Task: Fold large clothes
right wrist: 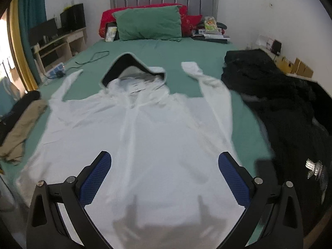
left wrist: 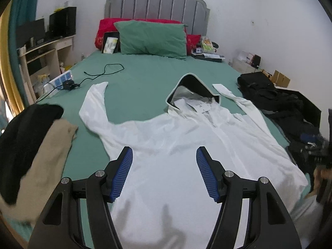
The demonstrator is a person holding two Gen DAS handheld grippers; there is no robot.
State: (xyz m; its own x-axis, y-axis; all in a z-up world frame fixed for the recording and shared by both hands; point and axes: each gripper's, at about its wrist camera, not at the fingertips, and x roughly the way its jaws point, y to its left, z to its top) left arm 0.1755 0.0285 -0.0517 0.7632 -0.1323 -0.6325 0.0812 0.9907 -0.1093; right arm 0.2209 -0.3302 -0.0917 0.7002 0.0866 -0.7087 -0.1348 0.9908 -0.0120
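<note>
A white hooded jacket [left wrist: 166, 137] lies spread flat on the green bed, hood toward the headboard and both sleeves angled up. It also shows in the right wrist view [right wrist: 157, 124]. Its hood [left wrist: 193, 89] has a dark lining. My left gripper [left wrist: 165, 155] is open and empty, above the jacket's lower body. My right gripper [right wrist: 165, 161] is open and empty, also above the lower body. Both cast shadows on the cloth near the hem.
A tan and black garment pile [left wrist: 35, 145] lies at the bed's left edge. Black clothes [right wrist: 280, 103] are heaped on the right. A green pillow [left wrist: 151, 39], red pillows, a cable [left wrist: 103, 72] and a power strip [left wrist: 60, 81] are farther up. A desk [left wrist: 45, 49] stands left.
</note>
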